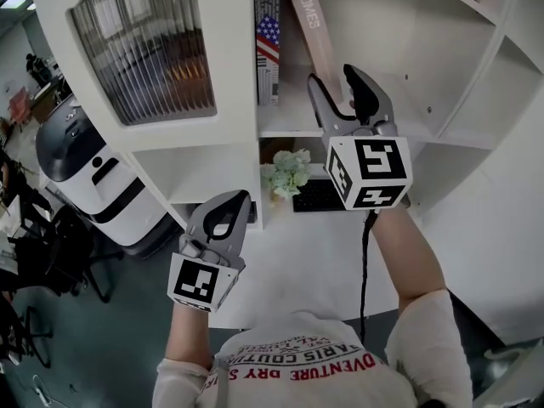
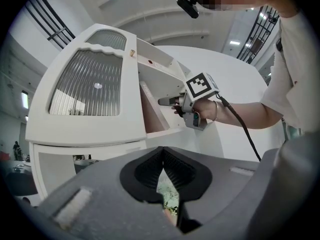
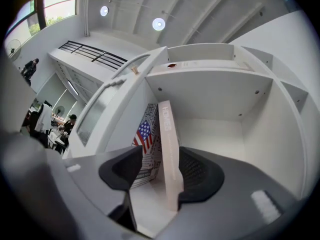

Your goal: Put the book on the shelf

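Observation:
A tall pink book (image 1: 316, 32) (image 3: 169, 154) stands tilted on the white shelf (image 1: 293, 121), leaning toward a book with a US flag (image 1: 267, 45) (image 3: 146, 144) on its left. My right gripper (image 1: 333, 79) (image 3: 162, 171) is raised to that shelf and stands open, jaws either side of the pink book's lower spine. There is a clear gap on the left side, and the book lies close against the right pad. My left gripper (image 1: 242, 195) (image 2: 162, 156) hangs lower in front of the cabinet, shut and empty.
A cabinet door with ribbed glass (image 1: 140, 45) stands open left of the shelf bay. A small pale plant (image 1: 287, 172) and a dark keyboard-like object (image 1: 316, 195) sit on the level below. A white and black machine (image 1: 93, 177) stands on the floor at left.

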Action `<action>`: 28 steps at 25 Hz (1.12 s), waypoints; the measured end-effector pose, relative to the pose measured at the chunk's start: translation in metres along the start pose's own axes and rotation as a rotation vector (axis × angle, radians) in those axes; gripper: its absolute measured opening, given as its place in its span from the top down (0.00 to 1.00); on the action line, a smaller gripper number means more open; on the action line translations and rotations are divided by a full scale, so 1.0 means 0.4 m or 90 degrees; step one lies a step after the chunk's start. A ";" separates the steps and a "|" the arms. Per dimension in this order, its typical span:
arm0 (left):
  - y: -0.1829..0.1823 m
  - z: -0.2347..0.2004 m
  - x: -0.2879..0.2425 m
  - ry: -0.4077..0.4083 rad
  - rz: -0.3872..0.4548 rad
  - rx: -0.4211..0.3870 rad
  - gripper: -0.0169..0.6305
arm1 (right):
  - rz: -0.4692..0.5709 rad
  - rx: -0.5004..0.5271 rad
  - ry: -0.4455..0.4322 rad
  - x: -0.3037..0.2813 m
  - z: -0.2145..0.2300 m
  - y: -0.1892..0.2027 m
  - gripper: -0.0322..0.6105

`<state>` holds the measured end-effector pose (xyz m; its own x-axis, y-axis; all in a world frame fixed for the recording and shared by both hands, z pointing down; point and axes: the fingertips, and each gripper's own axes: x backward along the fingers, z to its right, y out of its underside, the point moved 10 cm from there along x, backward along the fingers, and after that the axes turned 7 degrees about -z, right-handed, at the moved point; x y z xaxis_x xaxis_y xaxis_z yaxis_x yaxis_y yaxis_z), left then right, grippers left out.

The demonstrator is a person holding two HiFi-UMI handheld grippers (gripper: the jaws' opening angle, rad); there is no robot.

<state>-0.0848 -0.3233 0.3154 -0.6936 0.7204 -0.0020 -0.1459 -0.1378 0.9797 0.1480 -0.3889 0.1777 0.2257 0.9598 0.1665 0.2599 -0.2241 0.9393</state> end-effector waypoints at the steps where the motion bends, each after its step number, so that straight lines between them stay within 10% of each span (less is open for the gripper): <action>1: -0.001 0.006 0.008 0.002 -0.003 0.001 0.96 | 0.003 -0.002 -0.006 0.025 -0.007 0.007 0.60; 12: 0.007 0.049 0.089 0.009 -0.007 0.020 0.96 | -0.040 -0.039 -0.042 0.265 -0.108 0.171 0.95; 28: 0.049 0.087 0.141 -0.001 -0.023 0.048 0.96 | -0.082 -0.093 -0.105 0.444 -0.184 0.359 0.95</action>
<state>-0.1023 -0.2616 0.3414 -0.6873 0.7254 -0.0367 -0.1164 -0.0602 0.9914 0.1563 -0.2381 0.3642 0.3524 0.9359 0.0032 0.1610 -0.0640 0.9849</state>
